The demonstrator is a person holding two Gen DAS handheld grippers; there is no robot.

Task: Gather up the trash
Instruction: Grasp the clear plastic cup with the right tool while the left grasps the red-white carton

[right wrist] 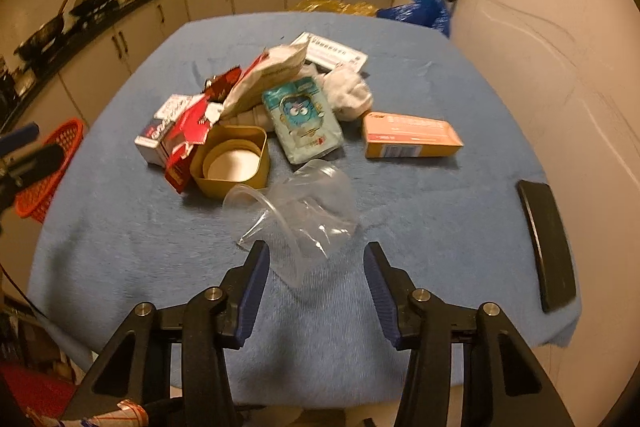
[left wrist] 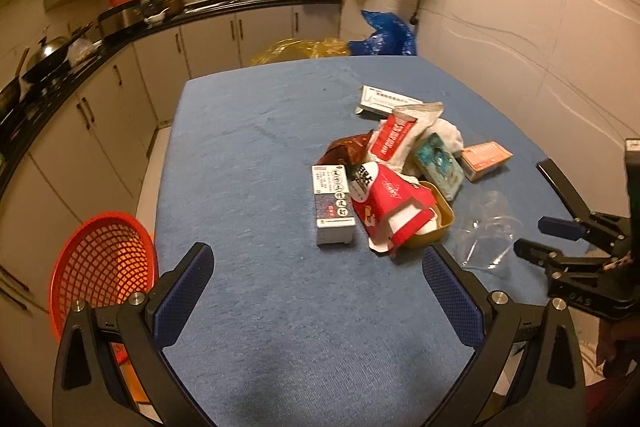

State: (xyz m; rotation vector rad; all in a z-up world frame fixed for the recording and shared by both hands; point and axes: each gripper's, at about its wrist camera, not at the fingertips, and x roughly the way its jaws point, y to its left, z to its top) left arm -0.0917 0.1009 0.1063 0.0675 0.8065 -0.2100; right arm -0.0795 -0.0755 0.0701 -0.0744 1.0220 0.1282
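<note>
my right tongs (right wrist: 316,267) hang released just above the crushed clear cup (right wrist: 296,215) on the tabletop (right wrist: 440,227) — it lies dead ahead, partly between them, long axis slanting away rightward; left tongs (left wrist: 316,267) released, farther off.

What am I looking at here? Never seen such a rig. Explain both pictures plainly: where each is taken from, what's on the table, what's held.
No robot: a person carries a two-finger tool in each hand, each with a camera looking along its fingers. One picture is from the left tool, the other from the right tool. On the blue-covered table lies a trash pile: a crushed clear plastic cup, a gold tin, a red carton, a teal packet, an orange box and a white medicine box. A red mesh basket sits beside the table. Both tools are open and hold nothing; the right one straddles the cup.
</note>
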